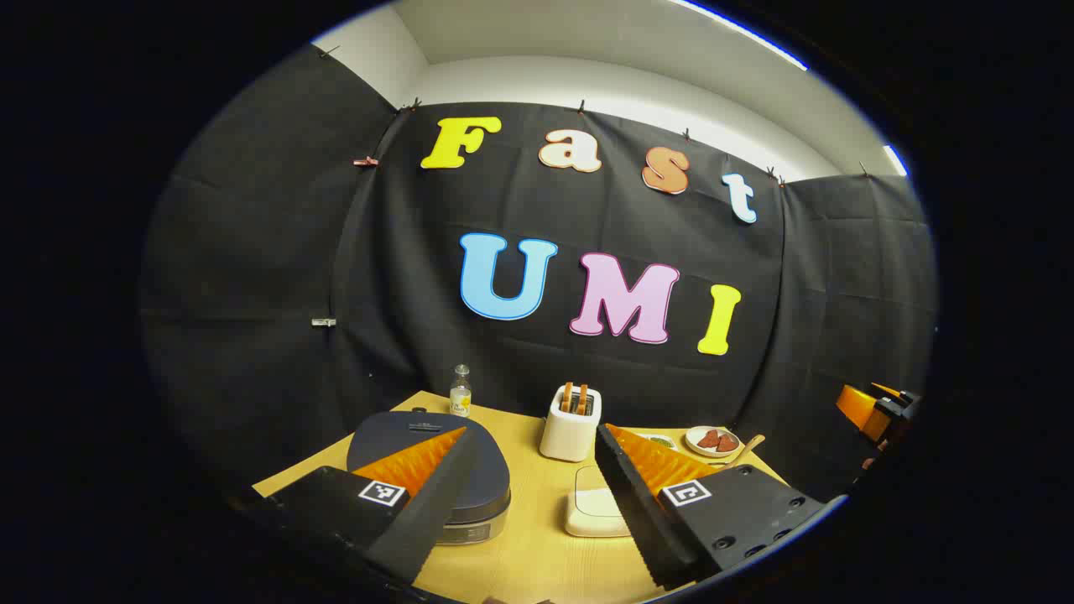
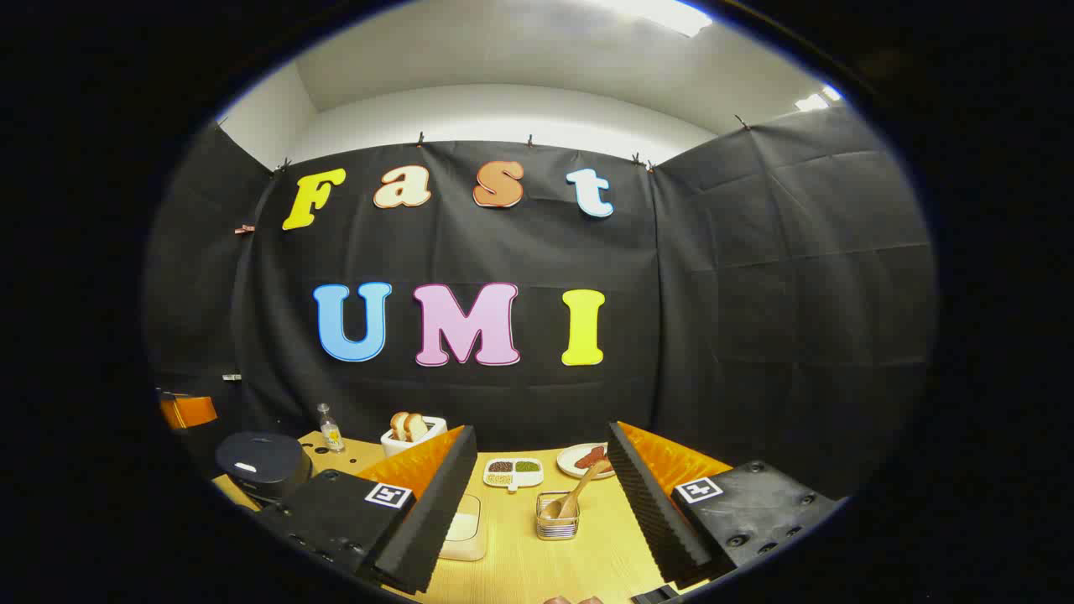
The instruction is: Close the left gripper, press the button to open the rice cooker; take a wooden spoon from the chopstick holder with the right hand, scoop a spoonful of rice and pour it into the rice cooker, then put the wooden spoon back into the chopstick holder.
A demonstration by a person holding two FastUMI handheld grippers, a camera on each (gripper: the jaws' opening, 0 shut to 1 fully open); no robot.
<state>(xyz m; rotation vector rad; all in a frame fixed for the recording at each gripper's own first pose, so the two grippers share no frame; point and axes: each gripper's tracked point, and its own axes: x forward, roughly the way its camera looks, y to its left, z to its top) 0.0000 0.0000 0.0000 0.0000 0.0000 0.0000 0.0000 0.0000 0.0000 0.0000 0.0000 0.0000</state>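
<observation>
Between wide-open, empty right hand-held gripper [image 2: 537,520] fingers: chopstick holder [image 2: 557,517], wooden spoon [image 2: 576,495].

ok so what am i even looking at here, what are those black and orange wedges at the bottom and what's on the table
Those wedges are the fingers of two hand-held tongs; each carries a fisheye camera looking along them. One picture is from the left tongs, the other from the right tongs. Both are open and hold nothing. On the wooden table stand a dark rice cooker, lid shut, a toaster, a small bottle, a divided dish of grains, a plate, and a wire holder with the wooden spoon.
</observation>
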